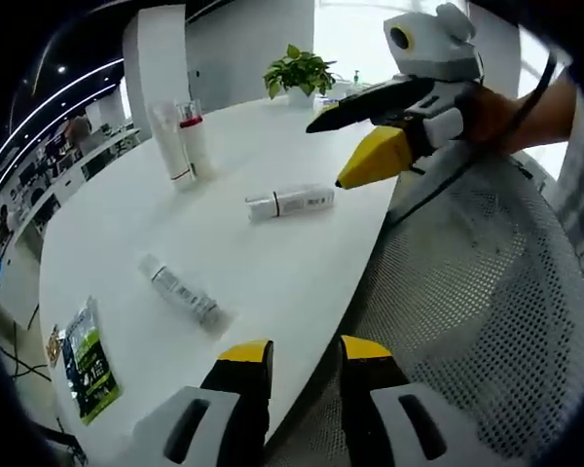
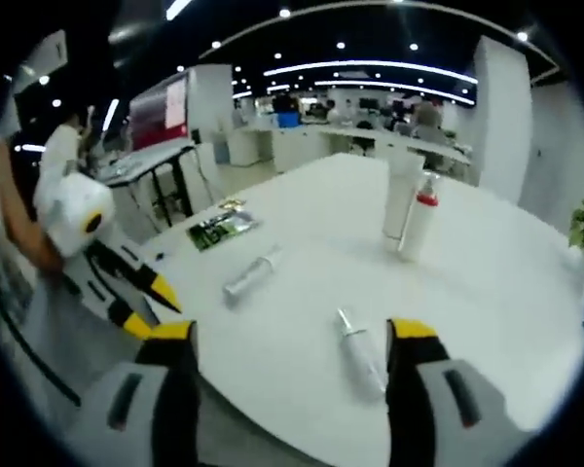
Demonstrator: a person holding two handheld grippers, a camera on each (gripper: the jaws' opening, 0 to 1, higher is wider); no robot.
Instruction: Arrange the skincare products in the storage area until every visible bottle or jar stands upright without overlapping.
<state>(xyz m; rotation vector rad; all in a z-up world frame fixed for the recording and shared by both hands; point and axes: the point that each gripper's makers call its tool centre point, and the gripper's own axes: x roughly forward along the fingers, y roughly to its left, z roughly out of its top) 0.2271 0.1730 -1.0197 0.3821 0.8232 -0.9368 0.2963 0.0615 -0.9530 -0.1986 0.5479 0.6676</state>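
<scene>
Tabletop (image 1: 224, 243): two bottles (image 1: 182, 143) upright, side by side, far side. Nearer, one tube (image 1: 290, 202) lying flat by the edge; another tube (image 1: 180, 290) lying closer in. Flat packet (image 1: 88, 362) at the near corner. Potted plant (image 1: 299, 73) behind, mesh chair (image 1: 467, 311) right of the tabletop.

A glossy white rounded table (image 1: 253, 263) carries two upright white bottles (image 1: 183, 144) at ten o'clock, two lying tubes (image 1: 290, 203) centrally, a green packet (image 1: 88, 362) at eight and a potted plant (image 1: 299, 75) at twelve.

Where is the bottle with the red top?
In the right gripper view, the bottle with the red top stands upright on the white table, right beside a taller white tube, far beyond the two lying bottles.
</scene>
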